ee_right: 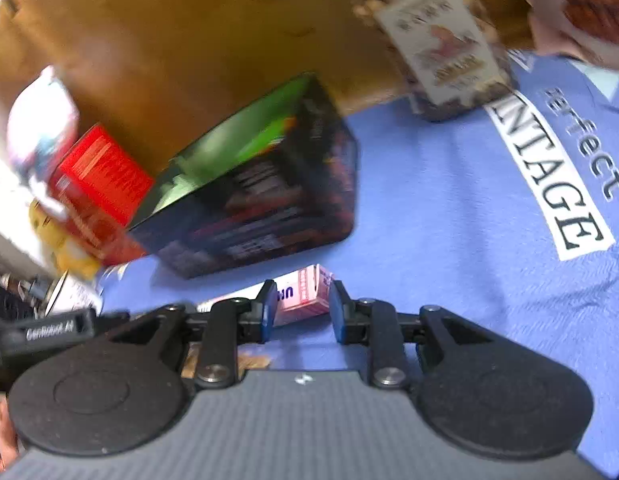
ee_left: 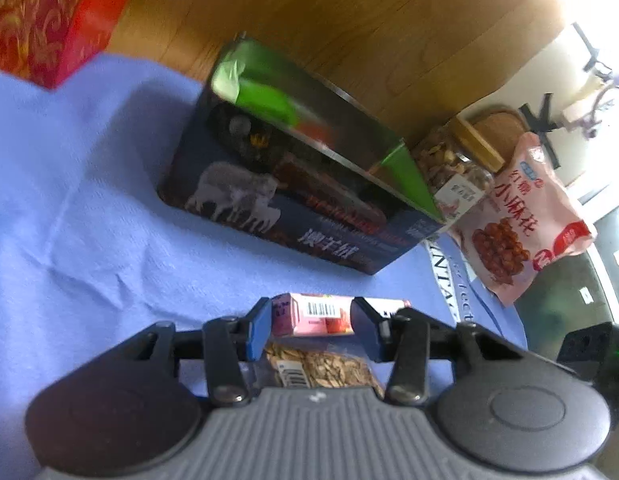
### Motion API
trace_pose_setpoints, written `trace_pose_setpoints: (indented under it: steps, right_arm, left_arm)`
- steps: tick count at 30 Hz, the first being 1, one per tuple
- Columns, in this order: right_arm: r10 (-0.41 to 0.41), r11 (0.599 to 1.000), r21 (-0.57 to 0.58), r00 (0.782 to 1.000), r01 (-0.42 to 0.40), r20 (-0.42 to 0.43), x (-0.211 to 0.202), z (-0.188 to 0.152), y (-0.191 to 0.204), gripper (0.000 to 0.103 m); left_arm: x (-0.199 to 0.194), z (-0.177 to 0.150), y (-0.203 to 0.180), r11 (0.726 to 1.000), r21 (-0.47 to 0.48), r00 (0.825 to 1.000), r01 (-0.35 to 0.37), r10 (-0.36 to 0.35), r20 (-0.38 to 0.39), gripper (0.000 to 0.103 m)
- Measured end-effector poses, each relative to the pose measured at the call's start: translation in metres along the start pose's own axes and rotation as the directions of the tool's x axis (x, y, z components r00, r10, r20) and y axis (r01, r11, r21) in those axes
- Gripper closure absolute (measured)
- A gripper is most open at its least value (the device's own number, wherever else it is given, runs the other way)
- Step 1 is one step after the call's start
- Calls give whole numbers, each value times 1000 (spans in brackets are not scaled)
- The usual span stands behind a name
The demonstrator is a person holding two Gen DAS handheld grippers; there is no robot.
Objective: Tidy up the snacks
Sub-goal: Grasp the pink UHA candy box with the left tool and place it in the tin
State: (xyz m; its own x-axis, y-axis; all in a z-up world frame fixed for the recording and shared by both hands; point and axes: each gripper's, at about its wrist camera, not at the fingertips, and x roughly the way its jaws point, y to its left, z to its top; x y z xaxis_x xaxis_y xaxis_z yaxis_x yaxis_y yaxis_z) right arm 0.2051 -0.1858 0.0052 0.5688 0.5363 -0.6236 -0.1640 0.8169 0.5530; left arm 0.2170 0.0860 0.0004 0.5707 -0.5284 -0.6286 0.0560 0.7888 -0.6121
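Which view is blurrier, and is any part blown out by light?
Right wrist view: motion blur smears the dark tin and nut jar. Left wrist view: sharper, but the top right corner by the pink snack bag is blown out white.

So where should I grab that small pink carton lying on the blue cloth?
Grip the pink carton across its narrow width, near the end facing the right gripper, coming in low from the near side. It lies flat on the blue cloth, its long axis pointing away, so the side faces look parallel and likely fit the gripper.
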Motion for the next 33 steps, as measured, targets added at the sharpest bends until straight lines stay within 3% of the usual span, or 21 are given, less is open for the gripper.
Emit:
trace_pose_setpoints:
  steps: [4,10,18,26,29,33]
  right_arm:
    - [15,997,-75,999,-11,44,-16,1,27,72]
    - [26,989,-148,989,-5,144,-14,33,58,72]
    - [-22,986,-157,984,50,175,18,57,60,72]
    - [-93,980,-155,975,125,201,34,58,58,63]
    - [-51,989,-126,975,80,216,11,52,52,63]
    - [-48,983,-159,963,93,264,-28,23,61,63]
  left_arm:
    - [-30,11,-6,999,23,997,23,-25,75,60]
    - [-46,51,-22,997,77,983,3,-17,181,61]
    - [-15,83,-18,997,65,982,-36,23,187,60]
    - [3,85,-15,996,55,980,-72,60,192,57]
    - [-11,75,-27,987,121,972,-108,79,221,57]
    - [-37,44,-50,953,232,953,-195,128,274,57]
